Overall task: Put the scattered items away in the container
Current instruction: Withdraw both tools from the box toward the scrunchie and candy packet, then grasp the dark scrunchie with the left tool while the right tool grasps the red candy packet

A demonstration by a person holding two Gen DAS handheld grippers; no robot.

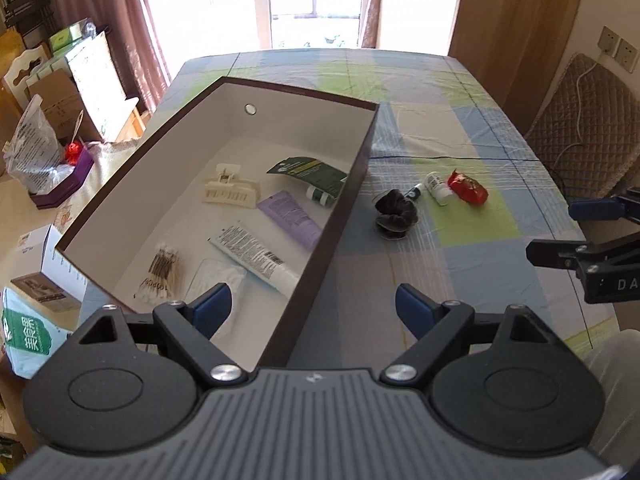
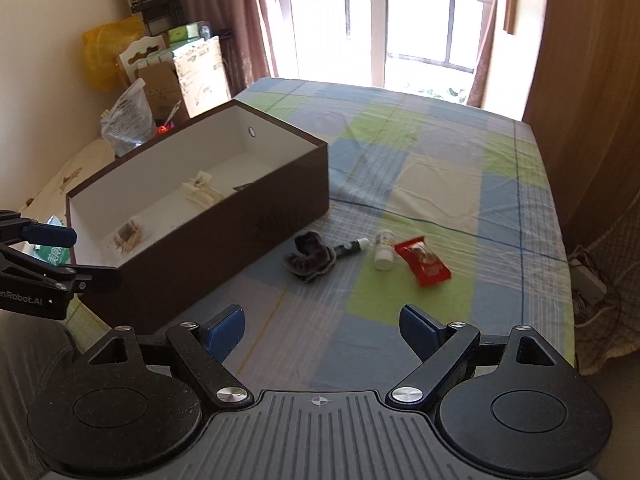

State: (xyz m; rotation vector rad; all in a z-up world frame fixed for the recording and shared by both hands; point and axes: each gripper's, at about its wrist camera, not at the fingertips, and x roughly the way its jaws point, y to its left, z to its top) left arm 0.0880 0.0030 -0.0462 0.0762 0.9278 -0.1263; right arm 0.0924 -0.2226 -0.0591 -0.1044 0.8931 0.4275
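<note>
Here, over the checked blue, green and cream tablecloth (image 1: 460,120): left gripper (image 1: 313,307), blue-padded fingers spread wide, nothing held, poised above the near right wall of the long brown cardboard box with a white inside (image 1: 362,152). Ahead and left of that gripper, lying on the box floor: cream plastic hair claw clip (image 1: 230,191), dark green flat sachet (image 1: 308,172), small green-and-white tube (image 1: 319,195) just beside the sachet, lilac squeeze tube (image 1: 291,216), white tube with printed text (image 1: 256,258), bundle of cotton swabs (image 1: 162,274), clear wrapped white pad (image 1: 216,280) nearest the left finger.

Likewise wide open and empty: right gripper (image 2: 322,326), hovering over bare cloth near the table's front edge. Ahead of it, outside the box, in a loose row: dark brown velvet scrunchie (image 2: 310,258) closest to the box wall, slim dark green tube with a white cap (image 2: 352,247) touching the scrunchie, small white round bottle (image 2: 385,250) on its side, red foil snack packet (image 2: 424,266) just beside the bottle, farthest right. To the left of that gripper, the box, open-topped.
</note>
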